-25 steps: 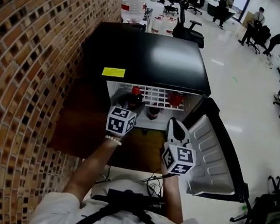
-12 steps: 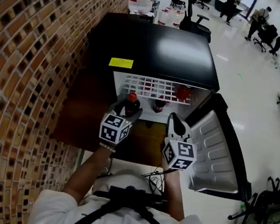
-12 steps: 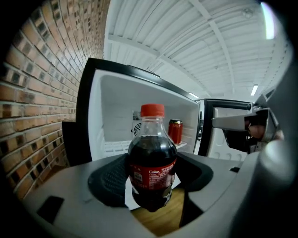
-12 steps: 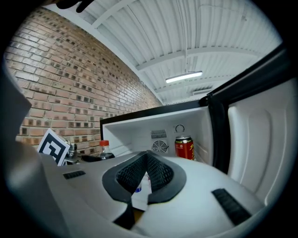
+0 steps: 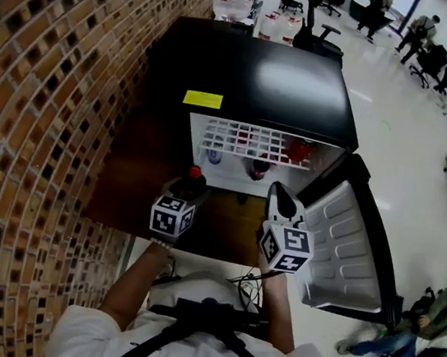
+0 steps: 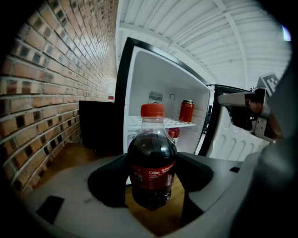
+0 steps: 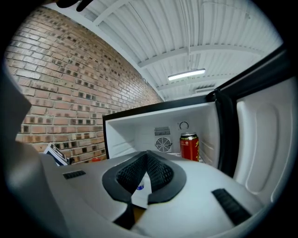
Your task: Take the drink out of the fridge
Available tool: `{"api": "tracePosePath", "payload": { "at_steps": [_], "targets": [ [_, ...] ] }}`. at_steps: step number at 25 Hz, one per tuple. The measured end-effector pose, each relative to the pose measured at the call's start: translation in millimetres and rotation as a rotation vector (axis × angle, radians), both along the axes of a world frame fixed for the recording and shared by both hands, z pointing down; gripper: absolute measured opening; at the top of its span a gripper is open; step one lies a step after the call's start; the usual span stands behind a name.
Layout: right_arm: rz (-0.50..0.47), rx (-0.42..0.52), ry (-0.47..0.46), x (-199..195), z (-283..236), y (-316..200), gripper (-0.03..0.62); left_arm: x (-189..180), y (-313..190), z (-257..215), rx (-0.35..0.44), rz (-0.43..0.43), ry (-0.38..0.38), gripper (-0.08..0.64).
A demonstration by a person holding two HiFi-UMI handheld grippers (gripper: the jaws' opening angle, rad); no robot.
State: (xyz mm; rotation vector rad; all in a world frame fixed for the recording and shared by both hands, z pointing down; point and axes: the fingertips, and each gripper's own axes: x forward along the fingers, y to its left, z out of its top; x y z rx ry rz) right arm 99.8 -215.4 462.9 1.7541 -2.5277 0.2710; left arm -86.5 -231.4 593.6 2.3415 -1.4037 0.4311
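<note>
The left gripper (image 6: 151,179) is clamped on the cola bottle (image 6: 152,160), held upright just outside the fridge (image 5: 255,78), in front of its opening. The right gripper (image 7: 146,174), jaws together and empty, hovers before the fridge beside its swung-open door (image 5: 347,242). Inside the fridge, a red can (image 7: 189,146) stands on the wire shelf (image 5: 245,143), and another bottle (image 5: 259,171) stands beneath it.
</note>
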Motion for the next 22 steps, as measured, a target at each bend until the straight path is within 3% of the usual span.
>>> {"api": "tracePosePath", "payload": {
  "at_steps": [5, 16, 22],
  "targets": [
    [-0.002, -0.002, 0.008, -3.0, 0.5, -1.2, 0.014, -23.6, 0.1, 32.8, -0.029, -0.050, -0.005, 0.299],
    [0.008, -0.010, 0.014, -2.0, 2.8, -3.3, 0.014, -83.0, -10.7, 123.5, -0.170, -0.219, 0.001, 0.299],
    [0.016, -0.014, 0.014, -0.1, 4.2, -3.4, 0.014, -93.3, -18.2, 152.6, -0.199, -0.255, 0.006, 0.299]
  ]
}}
